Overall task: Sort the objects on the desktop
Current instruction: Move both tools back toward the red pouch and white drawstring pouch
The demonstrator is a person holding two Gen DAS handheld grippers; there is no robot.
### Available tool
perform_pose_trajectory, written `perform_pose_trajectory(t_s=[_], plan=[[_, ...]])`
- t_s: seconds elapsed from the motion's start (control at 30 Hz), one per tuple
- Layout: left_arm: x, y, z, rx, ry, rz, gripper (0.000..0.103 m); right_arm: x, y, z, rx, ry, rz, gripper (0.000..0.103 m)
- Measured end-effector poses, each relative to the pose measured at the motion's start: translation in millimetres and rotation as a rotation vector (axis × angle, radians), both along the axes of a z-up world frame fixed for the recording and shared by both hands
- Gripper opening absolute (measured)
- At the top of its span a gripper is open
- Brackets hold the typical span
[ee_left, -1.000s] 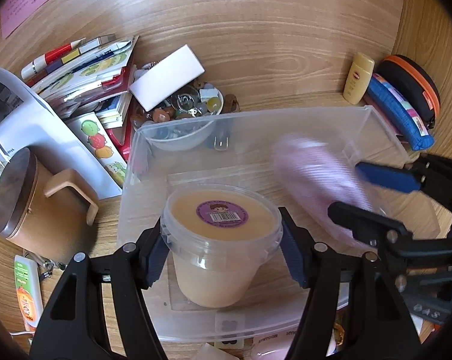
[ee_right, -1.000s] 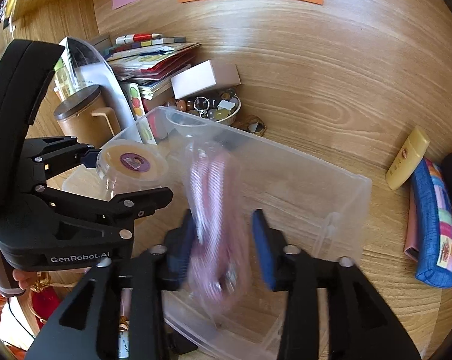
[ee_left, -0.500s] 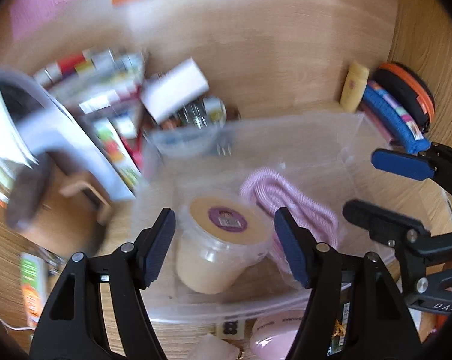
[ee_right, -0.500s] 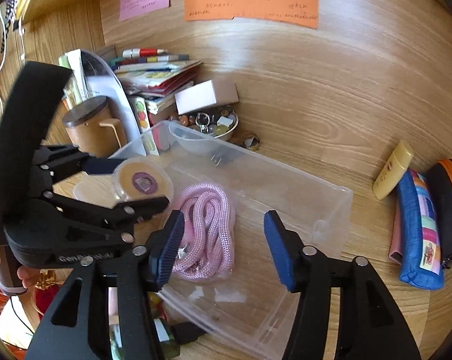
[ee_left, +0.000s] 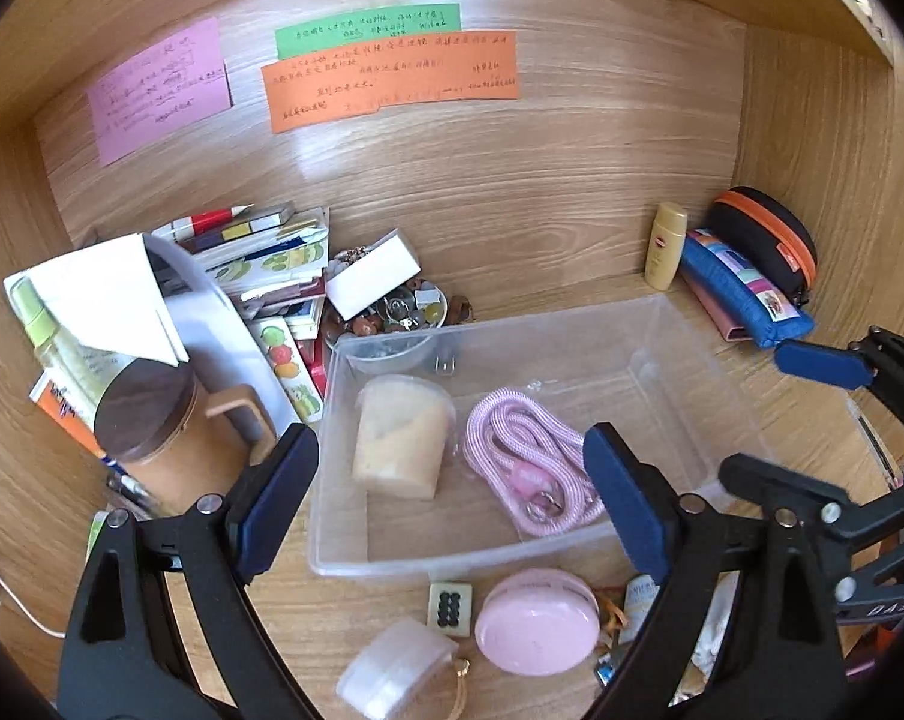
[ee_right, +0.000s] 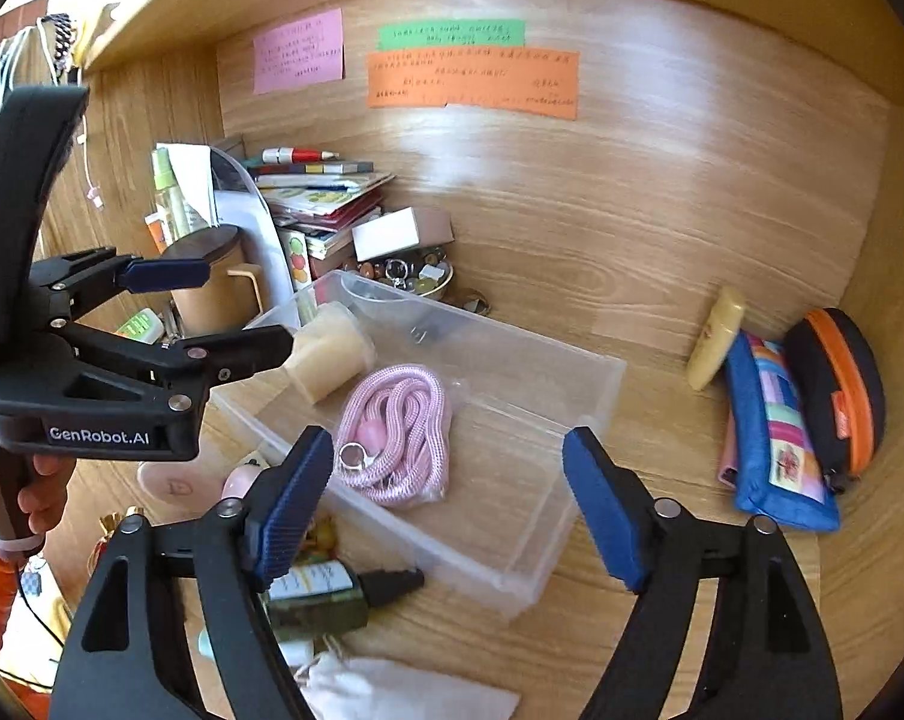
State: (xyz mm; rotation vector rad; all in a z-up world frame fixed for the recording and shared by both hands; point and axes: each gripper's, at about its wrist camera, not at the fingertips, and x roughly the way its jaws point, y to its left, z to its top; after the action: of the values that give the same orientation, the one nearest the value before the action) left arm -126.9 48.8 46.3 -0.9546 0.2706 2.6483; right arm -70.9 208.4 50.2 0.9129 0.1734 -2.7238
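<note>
The left tongs (ee_left: 452, 498) hang empty, jaws opening, above the clear bin (ee_left: 679, 324). At their twelve o'clock the tub (ee_left: 401, 438) lies tipped, long axis toward twelve. Beside it, at one o'clock, the coiled pink cord (ee_left: 529, 456) runs eleven to five. The right tongs (ee_right: 449, 504), also opening and empty, look nearer the cord.

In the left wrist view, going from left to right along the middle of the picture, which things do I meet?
Brown cup with dark lid → beige tub inside the clear bin → pink rope → blue pouch, beyond the bin.
</note>
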Motion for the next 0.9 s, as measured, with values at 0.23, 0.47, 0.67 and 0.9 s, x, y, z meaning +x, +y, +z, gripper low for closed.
perform_pose_trajectory(t_s=[0.23, 0.47, 0.67, 0.9], plan=[[27.2, -6.9, 1.6, 0.029, 0.038, 0.010, 0.097, 25.4, 8.3, -1.2, -0.025, 0.029, -0.032, 0.082], [46.3, -13.9, -1.0, 0.041, 0.060, 0.036, 0.097, 42.0, 16.9, -11.9, -0.060, 0.022, -0.058, 0.083], [62.3, -24.8, -7.6, 0.047, 0.080, 0.067, 0.097, 52.4, 23.1, -22.6, -0.081, 0.003, -0.080, 0.083], [80.8, -37.9, -20.0, 0.044, 0.089, 0.105, 0.097, 67.8, 25.0, -35.3, -0.078, -0.012, -0.095, 0.084]])
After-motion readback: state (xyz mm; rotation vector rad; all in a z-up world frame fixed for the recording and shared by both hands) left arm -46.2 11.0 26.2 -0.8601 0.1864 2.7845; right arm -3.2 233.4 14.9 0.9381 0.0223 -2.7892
